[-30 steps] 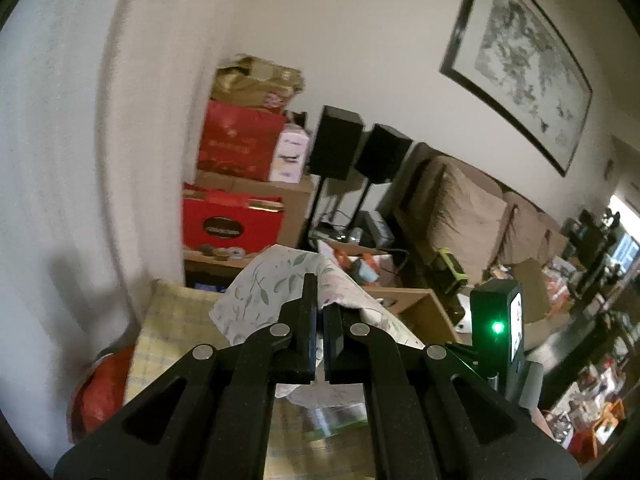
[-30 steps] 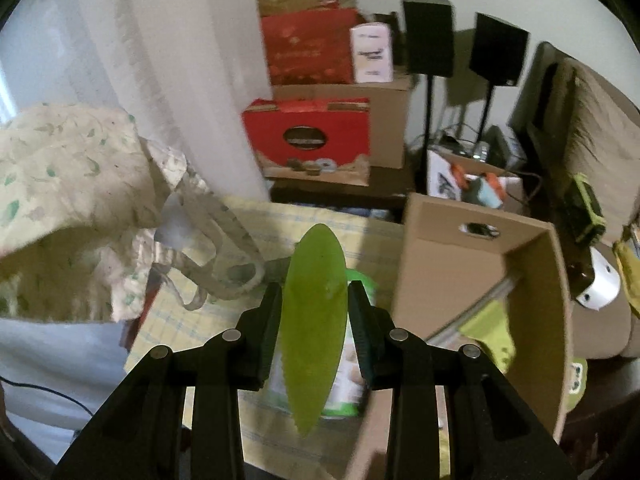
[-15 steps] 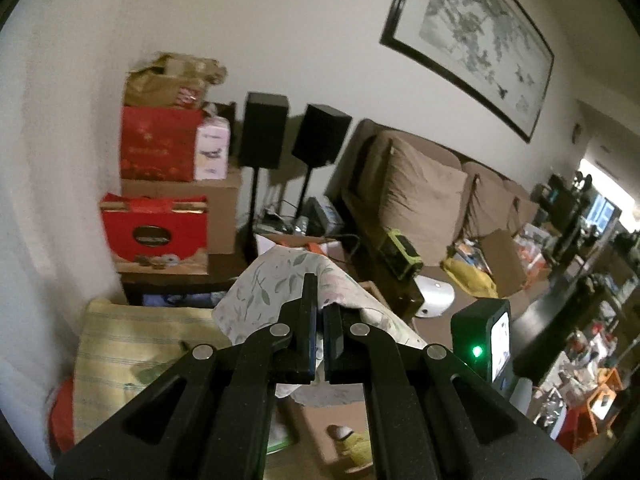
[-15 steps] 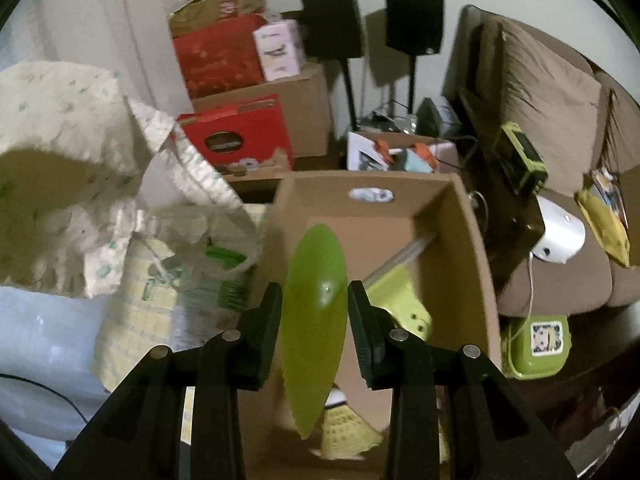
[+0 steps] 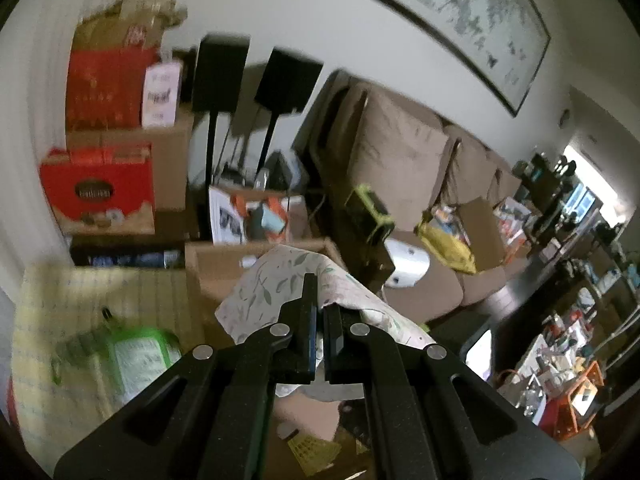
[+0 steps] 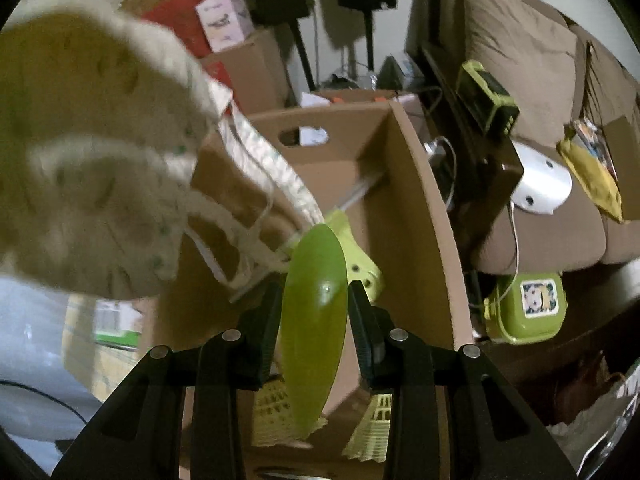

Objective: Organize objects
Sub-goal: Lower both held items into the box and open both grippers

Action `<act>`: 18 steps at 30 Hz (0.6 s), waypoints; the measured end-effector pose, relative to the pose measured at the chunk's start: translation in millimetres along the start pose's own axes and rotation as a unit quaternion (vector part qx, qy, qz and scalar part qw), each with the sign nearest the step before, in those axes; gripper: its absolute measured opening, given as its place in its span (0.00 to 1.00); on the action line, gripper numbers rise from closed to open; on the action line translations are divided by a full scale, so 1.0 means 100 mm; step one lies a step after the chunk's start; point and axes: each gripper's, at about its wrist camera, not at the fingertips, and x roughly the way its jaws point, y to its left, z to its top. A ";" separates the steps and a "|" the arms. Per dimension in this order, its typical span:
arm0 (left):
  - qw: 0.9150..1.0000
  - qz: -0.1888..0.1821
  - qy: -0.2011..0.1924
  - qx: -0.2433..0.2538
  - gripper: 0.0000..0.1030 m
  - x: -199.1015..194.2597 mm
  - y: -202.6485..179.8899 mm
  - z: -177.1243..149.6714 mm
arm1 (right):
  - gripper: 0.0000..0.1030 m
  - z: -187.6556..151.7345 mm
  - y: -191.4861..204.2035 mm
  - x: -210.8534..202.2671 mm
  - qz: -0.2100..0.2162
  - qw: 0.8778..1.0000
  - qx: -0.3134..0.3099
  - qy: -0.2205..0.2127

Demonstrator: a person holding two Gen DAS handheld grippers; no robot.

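Cluttered living room, cardboard box mid-frame: right gripper pinches a green paddle above it for dropping in; left gripper, fingers pressed together, clamps a cloth bag

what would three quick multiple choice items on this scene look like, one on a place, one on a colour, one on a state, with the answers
1. Where do the pale yellow shuttlecocks lie?
A. on the brown sofa
B. on the floor of the open cardboard box
C. on the black speaker

2. What colour is the flat oval plastic piece between the right gripper's fingers?
A. red
B. white
C. lime green

3. What is the state of the left gripper?
A. shut on the leaf-print fabric bag
B. wide open and empty
C. shut on a red carton

Answers:
1 B, the right wrist view shows them low inside the box walls.
2 C, the piece is plainly lime green against the black fingers.
3 A, in the left wrist view the jaws stand nearly together with the printed cloth pinched between and draped over them.
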 end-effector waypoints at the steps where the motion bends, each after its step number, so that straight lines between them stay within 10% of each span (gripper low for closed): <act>1: 1.000 0.002 0.006 -0.002 0.02 0.06 0.02 -0.04 | 0.32 -0.03 -0.04 0.05 -0.001 1.000 0.003 0.005; 18: 0.989 0.055 0.133 0.044 0.02 0.77 0.12 -0.99 | 0.34 -0.22 -0.23 0.47 0.008 0.998 0.038 0.056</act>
